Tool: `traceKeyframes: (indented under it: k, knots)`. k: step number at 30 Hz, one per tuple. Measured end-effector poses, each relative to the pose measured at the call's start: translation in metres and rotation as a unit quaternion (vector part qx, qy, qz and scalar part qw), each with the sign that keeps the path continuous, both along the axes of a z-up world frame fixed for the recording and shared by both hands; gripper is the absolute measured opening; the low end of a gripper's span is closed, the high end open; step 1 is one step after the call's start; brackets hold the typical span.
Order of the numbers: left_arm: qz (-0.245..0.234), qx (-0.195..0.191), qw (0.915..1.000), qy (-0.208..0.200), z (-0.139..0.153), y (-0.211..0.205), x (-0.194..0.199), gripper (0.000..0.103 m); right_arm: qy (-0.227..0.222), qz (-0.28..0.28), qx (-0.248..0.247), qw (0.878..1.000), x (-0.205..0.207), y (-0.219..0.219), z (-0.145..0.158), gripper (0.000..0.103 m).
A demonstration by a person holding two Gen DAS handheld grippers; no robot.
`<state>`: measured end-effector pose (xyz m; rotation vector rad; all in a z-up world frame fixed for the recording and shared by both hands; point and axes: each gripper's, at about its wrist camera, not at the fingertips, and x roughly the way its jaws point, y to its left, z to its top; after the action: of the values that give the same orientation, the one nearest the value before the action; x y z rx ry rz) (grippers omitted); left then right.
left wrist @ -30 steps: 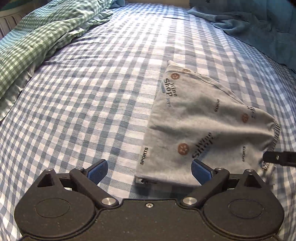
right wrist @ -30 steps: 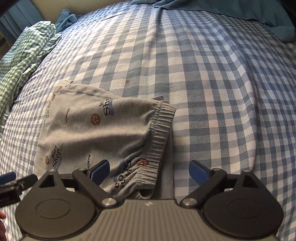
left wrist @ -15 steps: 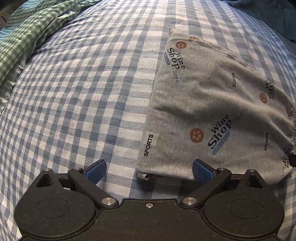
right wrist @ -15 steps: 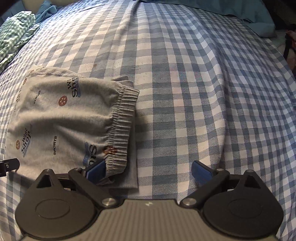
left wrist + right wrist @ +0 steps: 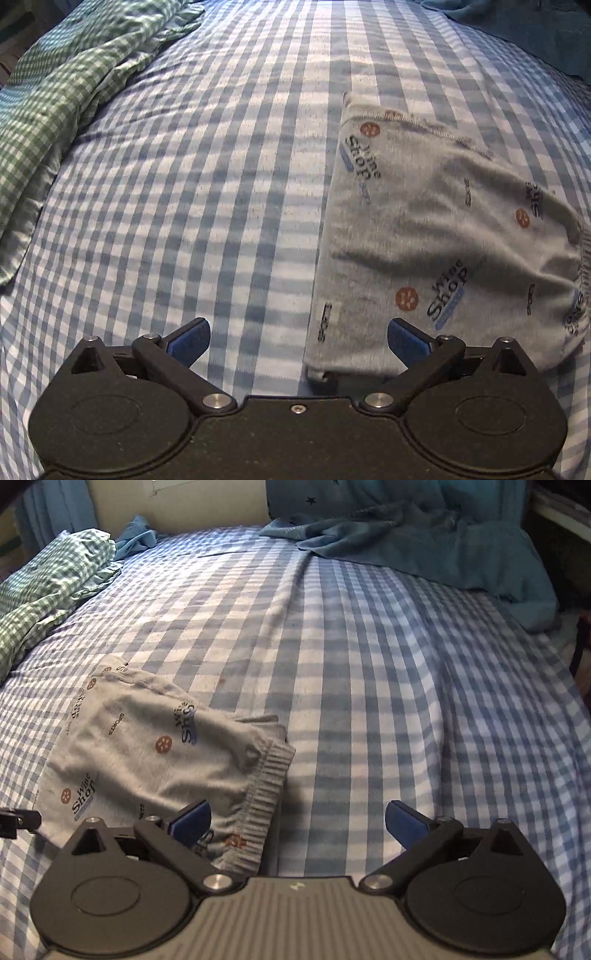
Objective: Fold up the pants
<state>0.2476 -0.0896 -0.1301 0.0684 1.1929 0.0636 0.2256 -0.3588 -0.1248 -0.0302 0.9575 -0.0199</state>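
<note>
Folded pants [image 5: 147, 760] lie flat on the bed [image 5: 369, 701], waistband toward four o'clock; both claws, left [image 5: 297, 338] and right [image 5: 297, 818], gape wide, the right's just opened further, gripping nothing.

Soft grey printed jersey pants [image 5: 436, 236] with ribbed waistband; woven matt checked bedsheet [image 5: 207, 192]; crinkled green gingham cloth [image 5: 66, 85]; fuzzy teal blanket [image 5: 436, 542]; matt black plastic grippers.

"Wine Shop" printed in dark letters on the grey pants [image 5: 436, 236], repeated near and far across the fabric, small "SPORTS" between the logos, same prints in the right view [image 5: 147, 753]
</note>
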Motion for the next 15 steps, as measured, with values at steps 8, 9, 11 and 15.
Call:
traceKeyframes:
  k: [8,9,11,15]
  knots:
    - [-0.014,0.012,0.9993,-0.032,-0.005,-0.027,0.070,0.102,0.024,-0.009,-0.048,0.999,0.057,0.000,-0.024,0.103]
    - [-0.012,0.015,0.9994,-0.027,-0.011,-0.029,0.078,0.102,0.029,-0.011,-0.050,0.998,0.062,-0.001,-0.026,0.103]
    - [-0.007,0.018,0.9996,-0.019,-0.021,-0.030,0.092,0.102,0.039,-0.013,-0.049,0.998,0.069,-0.006,-0.034,0.103]
    - [-0.001,0.015,0.9999,-0.004,-0.038,-0.021,0.109,0.103,0.057,-0.006,-0.046,0.997,0.080,-0.008,-0.050,0.103]
